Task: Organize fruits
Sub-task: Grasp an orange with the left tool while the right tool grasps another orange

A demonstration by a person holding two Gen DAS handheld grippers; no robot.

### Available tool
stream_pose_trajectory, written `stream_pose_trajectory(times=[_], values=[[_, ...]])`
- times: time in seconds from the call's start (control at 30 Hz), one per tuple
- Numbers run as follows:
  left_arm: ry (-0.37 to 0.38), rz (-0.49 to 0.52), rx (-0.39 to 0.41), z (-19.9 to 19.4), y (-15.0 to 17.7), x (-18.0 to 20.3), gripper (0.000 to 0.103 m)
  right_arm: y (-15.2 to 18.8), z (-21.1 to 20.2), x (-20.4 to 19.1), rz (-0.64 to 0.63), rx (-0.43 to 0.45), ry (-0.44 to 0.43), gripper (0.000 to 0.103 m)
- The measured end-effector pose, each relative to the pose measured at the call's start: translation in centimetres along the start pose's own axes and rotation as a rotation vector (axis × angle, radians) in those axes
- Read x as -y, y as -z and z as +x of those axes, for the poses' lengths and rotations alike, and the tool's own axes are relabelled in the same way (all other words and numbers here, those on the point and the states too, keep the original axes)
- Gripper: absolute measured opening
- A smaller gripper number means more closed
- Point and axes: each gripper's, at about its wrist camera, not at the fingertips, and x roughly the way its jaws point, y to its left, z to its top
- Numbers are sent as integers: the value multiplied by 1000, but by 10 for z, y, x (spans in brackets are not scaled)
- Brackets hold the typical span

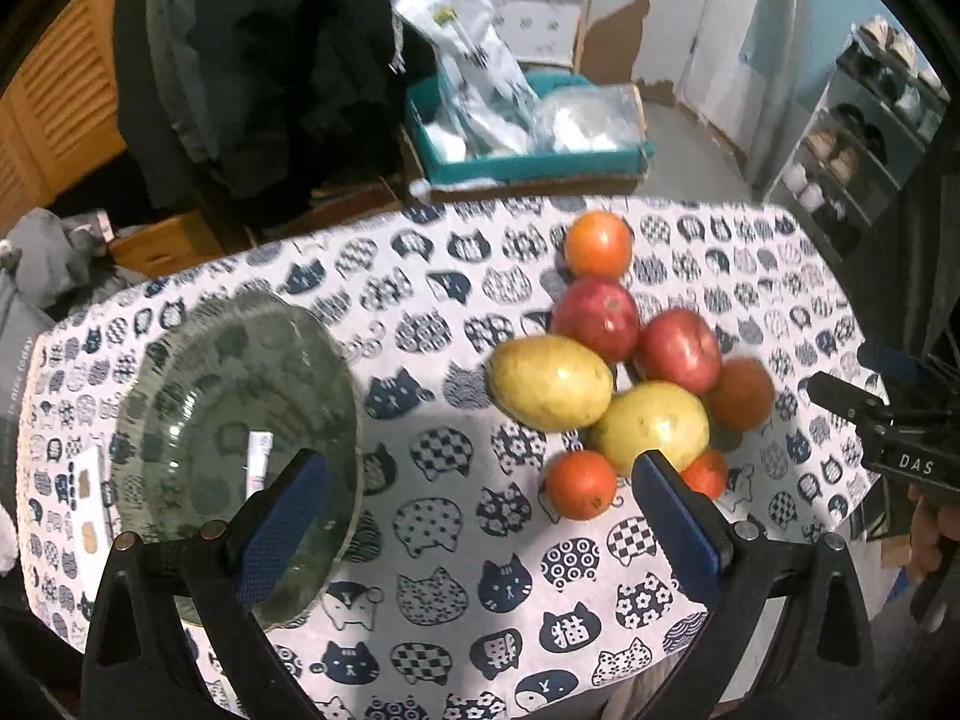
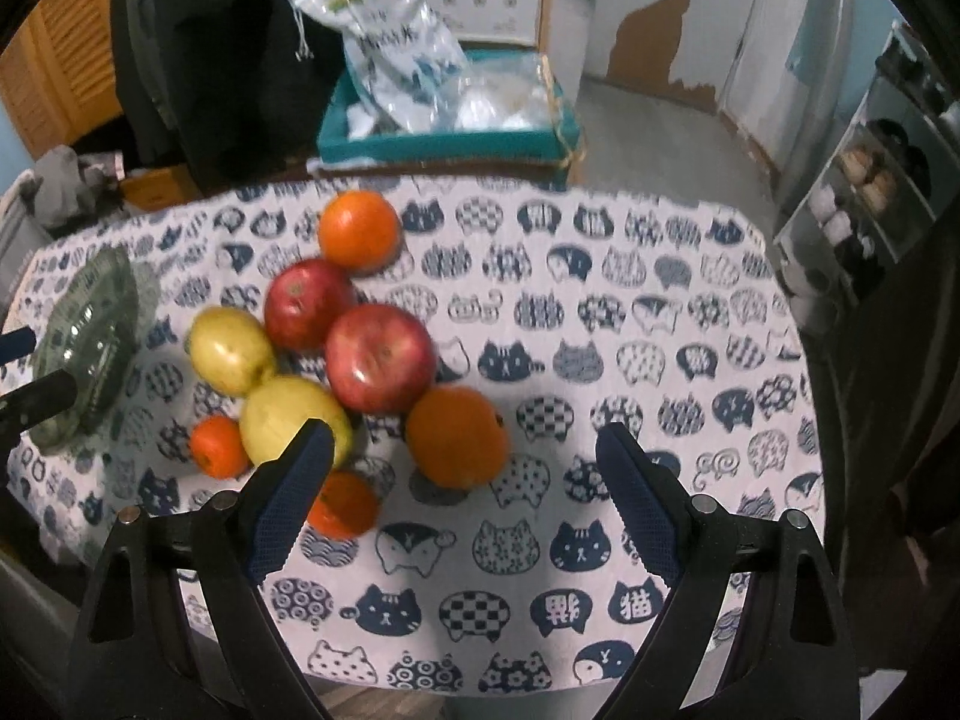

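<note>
Left gripper, black frame with blue-padded fingers: spread wide, holding nothing, poised above the cat-print white-and-navy tablecloth. Left wrist view, positions given from the clear ribbed glass bowl: the bowl sits empty at the cloth's left end, partly behind the left finger, judged the intended receptacle. To its right, well apart, lies the fruit cluster: two yellow-green oval fruits, one nearer the bowl and one beyond it, touching; two red apples behind them; a large orange farthest back; another orange at the far right; two small orange-red mandarins at the front. The other tool's black tip enters at the right edge. Right gripper, same build: likewise spread wide and empty. Right wrist view: the bowl stands at the far left; the cluster lies right of it, with the large round orange at the near right edge of the pile, lying between the open fingers, though nearer the left one. Judgement: both tools are held open and raised for a first pick, the fruit as yet unsorted, none in the bowl. A teal box holding plastic bags sits beyond the table.
</note>
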Motion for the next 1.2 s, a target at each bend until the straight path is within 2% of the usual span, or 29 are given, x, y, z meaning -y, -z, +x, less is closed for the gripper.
stream_pose_trajectory(times=[0.47,0.63,0.73,1.0,1.2], values=[[18,81,-157,64,20,32,94,17,41,5,-11,-115,3,89],[21,97,-178,77,22,38,94,19,55,9,-5,-144,-3,89],[26,106,-198,85,23,40,86,19,63,10,-6,-159,-8,89],[85,66,-242,105,23,38,82,14,85,9,-20,-182,-25,89],[106,77,-240,109,24,43,73,12,106,8,-31,-213,-38,88]])
